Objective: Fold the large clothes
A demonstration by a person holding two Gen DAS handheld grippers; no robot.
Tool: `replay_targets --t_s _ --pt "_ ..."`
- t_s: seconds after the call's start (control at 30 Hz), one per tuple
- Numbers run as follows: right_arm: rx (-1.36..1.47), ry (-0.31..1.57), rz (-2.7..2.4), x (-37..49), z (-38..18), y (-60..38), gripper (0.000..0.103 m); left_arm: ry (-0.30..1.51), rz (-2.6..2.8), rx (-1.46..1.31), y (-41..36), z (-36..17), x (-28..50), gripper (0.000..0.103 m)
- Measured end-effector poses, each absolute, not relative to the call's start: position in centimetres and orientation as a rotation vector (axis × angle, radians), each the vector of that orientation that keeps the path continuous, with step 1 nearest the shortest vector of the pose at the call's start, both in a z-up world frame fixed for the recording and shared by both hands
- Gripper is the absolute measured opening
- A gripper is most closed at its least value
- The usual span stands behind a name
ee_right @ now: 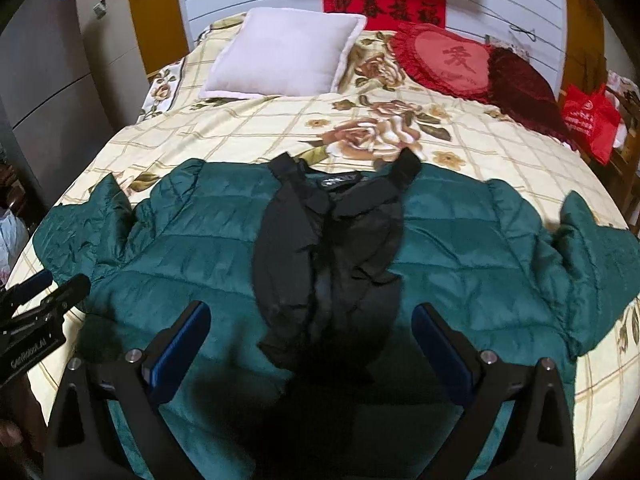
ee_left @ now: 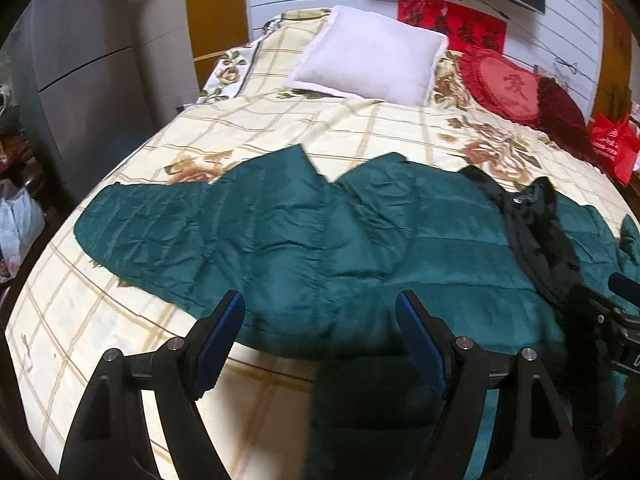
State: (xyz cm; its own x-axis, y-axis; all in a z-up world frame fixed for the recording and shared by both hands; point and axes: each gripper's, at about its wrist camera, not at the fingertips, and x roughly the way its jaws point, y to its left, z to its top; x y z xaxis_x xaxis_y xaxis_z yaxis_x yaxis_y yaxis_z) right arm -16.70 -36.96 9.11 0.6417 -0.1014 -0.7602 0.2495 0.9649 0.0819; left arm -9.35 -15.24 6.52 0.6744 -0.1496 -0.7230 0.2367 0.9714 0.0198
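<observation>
A green quilted jacket point(ee_left: 320, 240) lies spread across a bed point(ee_left: 120, 340) with a floral checked cover, its black lining point(ee_left: 536, 232) exposed at right. The left gripper point(ee_left: 320, 312) hangs above the hem, jaws wide and empty. A white pillow point(ee_left: 372, 56) and red heart cushion point(ee_left: 508, 84) sit beyond.

Quilted jacket point(ee_right: 460, 240): dark green, with black lining point(ee_right: 320, 248) at centre. Bedspread point(ee_right: 256, 128): cream, tan grid lines, brown-pink rose print. Square pillow point(ee_right: 280, 54): pale lilac-white. Heart cushion point(ee_right: 444, 66): red, frilled edge, red character. Adjacent cushion point(ee_right: 520, 88): maroon. Wall banner point(ee_right: 384, 2): red, black characters. Bag point(ee_right: 590, 120): red. Gripper pads point(ee_left: 220, 340): blue on black.
</observation>
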Motion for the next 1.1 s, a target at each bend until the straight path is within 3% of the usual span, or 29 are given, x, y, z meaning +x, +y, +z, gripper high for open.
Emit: replay_targets --t_s 1.1 --pt "0.114 0.906 -0.138 -14.3 6.9 -32.7 0.102 0.832 0.124 -0.108 3.1 4.8 -1.4 0.078"
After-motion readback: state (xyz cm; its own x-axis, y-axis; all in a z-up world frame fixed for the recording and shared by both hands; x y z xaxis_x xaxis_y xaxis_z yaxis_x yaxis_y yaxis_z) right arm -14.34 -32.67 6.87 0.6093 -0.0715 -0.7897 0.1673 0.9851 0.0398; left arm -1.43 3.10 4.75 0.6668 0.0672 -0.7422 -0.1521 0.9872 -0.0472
